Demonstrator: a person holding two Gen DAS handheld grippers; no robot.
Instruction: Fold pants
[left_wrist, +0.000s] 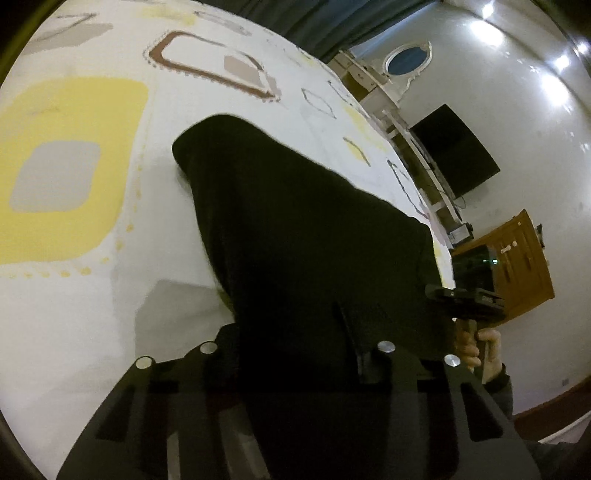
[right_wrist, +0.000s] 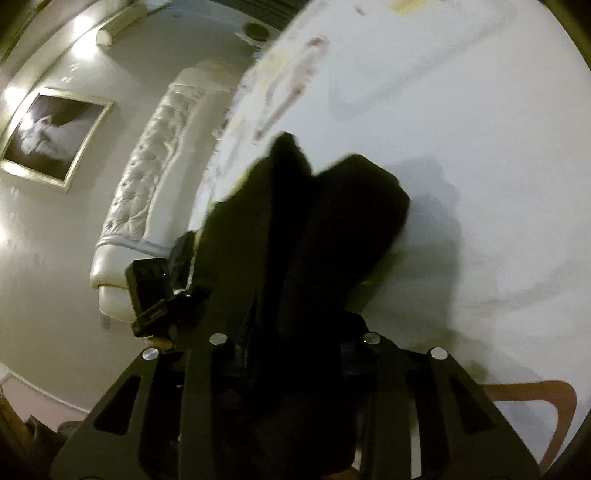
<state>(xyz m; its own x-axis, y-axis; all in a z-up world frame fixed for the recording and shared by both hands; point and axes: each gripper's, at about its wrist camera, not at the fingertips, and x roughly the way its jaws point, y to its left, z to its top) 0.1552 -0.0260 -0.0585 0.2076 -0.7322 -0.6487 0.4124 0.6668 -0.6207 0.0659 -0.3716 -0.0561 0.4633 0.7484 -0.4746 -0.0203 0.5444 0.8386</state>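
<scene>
Pants: black, bunched at the near end and raised off the bed, the far end still draped on the patterned cover. Left gripper: jaws narrow, dark cloth running between them, apparently clamped on the near edge; contact itself lost in shadow. Right gripper: likewise narrow, with a thick fold of the pants passing between its jaws. Each gripper is visible from the other's camera, close alongside, a hand on the right handle. Step, as judged: both ends of one edge gripped, lift for a fold begun. Next move calls for carrying the held edge over the lying part, keeping the cloth taut and level, then lowering it square.
</scene>
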